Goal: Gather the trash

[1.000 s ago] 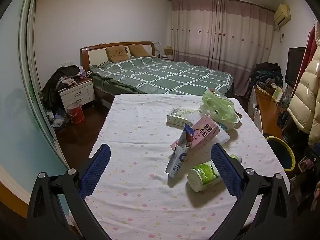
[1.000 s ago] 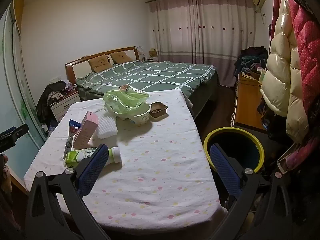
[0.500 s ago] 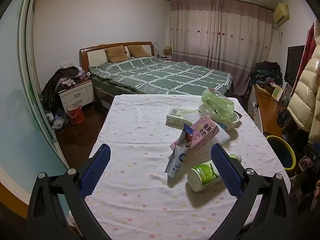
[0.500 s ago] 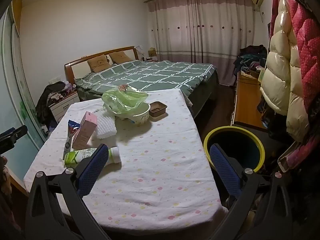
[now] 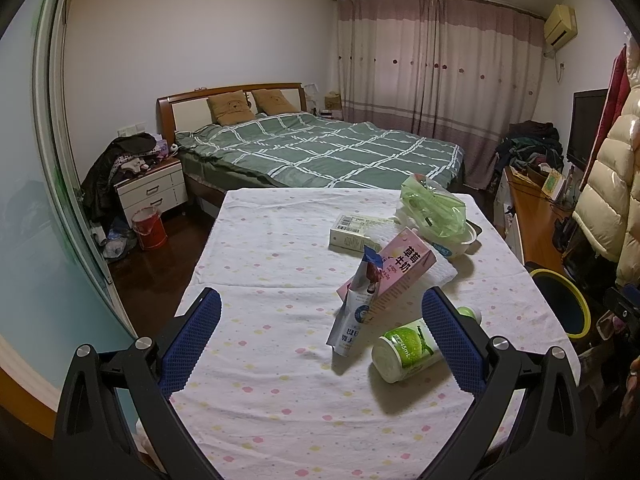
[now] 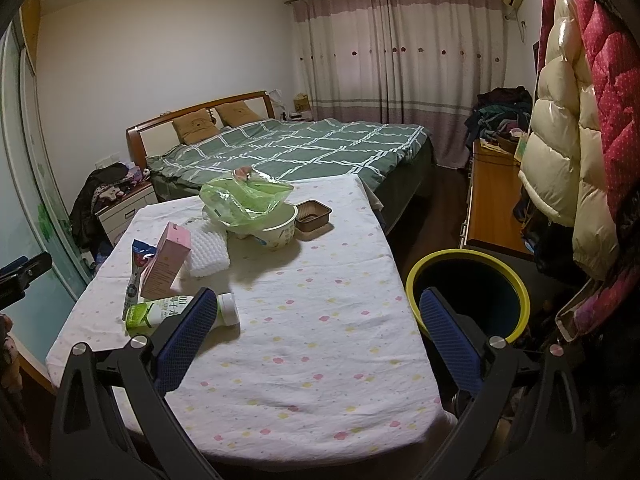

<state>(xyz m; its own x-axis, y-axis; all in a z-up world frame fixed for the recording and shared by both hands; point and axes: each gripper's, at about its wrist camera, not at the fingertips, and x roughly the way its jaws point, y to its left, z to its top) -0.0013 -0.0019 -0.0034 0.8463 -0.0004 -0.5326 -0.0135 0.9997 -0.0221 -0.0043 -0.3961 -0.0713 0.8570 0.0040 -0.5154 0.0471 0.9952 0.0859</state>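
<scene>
Bedroom counter (image 5: 256, 264): both grippers, left (image 5: 320, 338) and right (image 6: 316, 340), hovering wide open, empty; bottle (image 5: 408, 350) lying beside left's right finger, bin (image 6: 466, 292) waiting behind right's.

The bench (image 5: 260, 280) wears a white cloth sprinkled with pink and yellow dots. On it, a pink carton (image 5: 400, 270) carries dark lettering, a bottle (image 5: 408, 350) has a green-and-white label and white cap, a pouch (image 5: 356, 308) is white with a blue top, and a translucent green bag (image 5: 434, 208) fills a white bowl (image 6: 280, 232). A small tray (image 6: 313, 213) is brown. The bin (image 6: 466, 292) is dark blue with a yellow rim. The bed (image 5: 320, 152) has a green cover with a white grid. The tongs' pads (image 5: 192, 332) are blue on black frames. The curtains (image 5: 436, 64) are pink and white.
</scene>
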